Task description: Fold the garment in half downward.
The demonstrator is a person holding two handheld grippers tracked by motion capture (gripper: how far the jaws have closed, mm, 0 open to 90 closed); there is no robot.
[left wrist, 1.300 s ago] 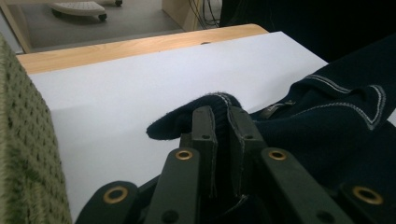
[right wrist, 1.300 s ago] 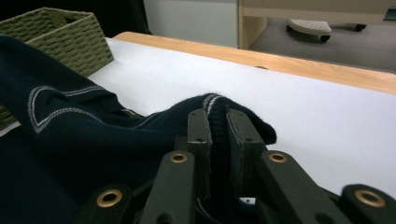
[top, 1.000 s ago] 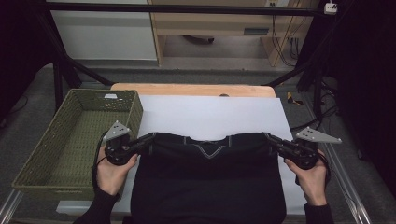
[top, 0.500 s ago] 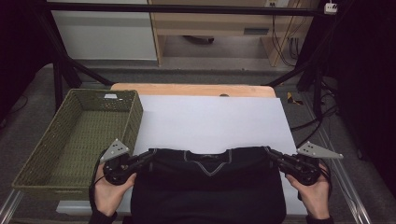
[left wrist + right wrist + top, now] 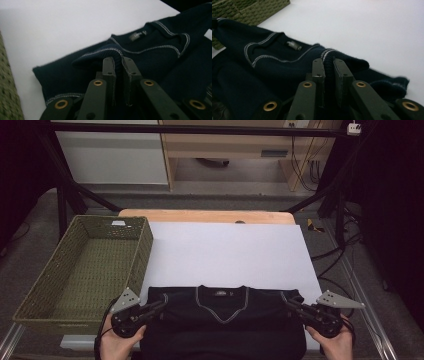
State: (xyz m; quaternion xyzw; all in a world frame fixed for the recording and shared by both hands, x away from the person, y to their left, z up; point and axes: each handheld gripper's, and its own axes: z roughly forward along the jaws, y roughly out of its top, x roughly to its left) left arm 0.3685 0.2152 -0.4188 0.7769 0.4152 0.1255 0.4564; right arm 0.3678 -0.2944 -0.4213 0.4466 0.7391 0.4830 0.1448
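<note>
- Left claw (image 5: 159,306) was clamped on the dark navy knitted sweater (image 5: 225,320) with white stitching, lower left of the high view.
- Right claw (image 5: 291,305) gripped its other shoulder, lower right.
- Sweater lay on the white-covered worktop (image 5: 225,255).

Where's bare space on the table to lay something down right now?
The white sheet is bare from the dark sweater to the wooden edge, beside the green basket, itself empty. The near edge is crowded: left gripper and right gripper clamp the sweater's shoulders.
</note>
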